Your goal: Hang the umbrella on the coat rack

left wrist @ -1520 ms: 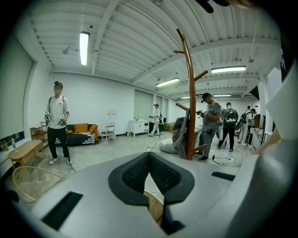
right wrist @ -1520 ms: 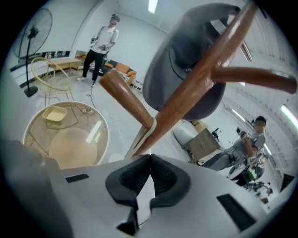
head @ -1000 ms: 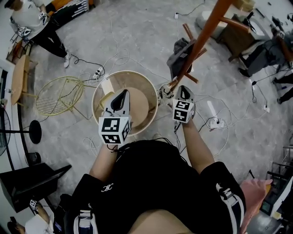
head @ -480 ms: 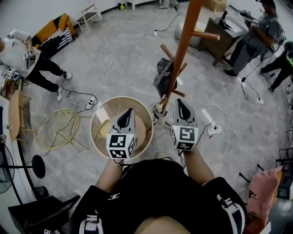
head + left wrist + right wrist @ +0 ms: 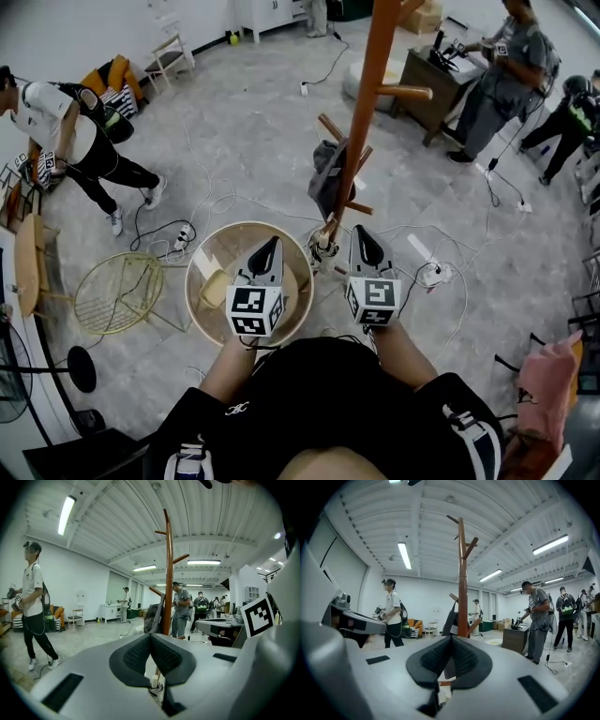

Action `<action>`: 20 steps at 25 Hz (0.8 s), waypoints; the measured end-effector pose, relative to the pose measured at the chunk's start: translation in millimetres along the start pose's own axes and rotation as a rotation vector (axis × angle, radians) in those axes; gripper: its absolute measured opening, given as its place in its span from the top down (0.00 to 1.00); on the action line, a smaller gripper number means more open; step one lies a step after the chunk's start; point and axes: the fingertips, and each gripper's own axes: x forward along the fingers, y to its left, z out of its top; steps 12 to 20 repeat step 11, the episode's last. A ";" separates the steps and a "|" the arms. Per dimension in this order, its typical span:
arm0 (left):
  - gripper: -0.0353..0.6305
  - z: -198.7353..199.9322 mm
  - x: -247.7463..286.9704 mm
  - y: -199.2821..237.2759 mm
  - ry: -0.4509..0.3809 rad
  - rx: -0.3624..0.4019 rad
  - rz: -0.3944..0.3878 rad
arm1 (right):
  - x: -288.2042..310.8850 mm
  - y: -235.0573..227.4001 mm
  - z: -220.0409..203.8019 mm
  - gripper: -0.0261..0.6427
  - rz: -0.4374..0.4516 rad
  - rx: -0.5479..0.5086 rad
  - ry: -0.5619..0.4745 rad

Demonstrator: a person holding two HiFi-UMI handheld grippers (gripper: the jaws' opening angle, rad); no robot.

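Note:
The coat rack (image 5: 367, 112) is a tall orange-brown wooden pole with short pegs, and it stands just beyond my grippers. A dark grey bag (image 5: 328, 176) hangs on one of its lower pegs. My left gripper (image 5: 272, 243) is shut and holds nothing, over a round wooden tub (image 5: 208, 246). My right gripper (image 5: 356, 231) is also shut and holds nothing, close to the rack's foot. The rack (image 5: 168, 573) and bag (image 5: 152, 616) are straight ahead of the left gripper (image 5: 150, 637). The right gripper (image 5: 451, 639) also faces the pole (image 5: 462, 573). I can pick out no umbrella for certain. A pale yellow thing (image 5: 214, 287) lies in the tub.
A yellow wire stand (image 5: 117, 292) sits left of the tub. Cables and a power strip (image 5: 184, 238) cross the floor around the rack. One person (image 5: 70, 131) stands at the far left. Others stand by a brown desk (image 5: 433, 86) at the far right.
The head view has tilted up, so more of the rack and room shows. Both grippers stay shut and are now side by side, pointing at the rack's foot. The people in the background have walked on.

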 end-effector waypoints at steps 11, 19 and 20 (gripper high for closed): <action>0.92 3.6 -13.7 23.6 0.005 -0.011 -0.019 | 0.9 37.4 5.3 0.94 0.024 0.018 0.001; 0.92 3.6 -13.7 23.6 0.005 -0.011 -0.019 | 0.9 37.4 5.3 0.94 0.024 0.018 0.001; 0.92 3.6 -13.7 23.6 0.005 -0.011 -0.019 | 0.9 37.4 5.3 0.94 0.024 0.018 0.001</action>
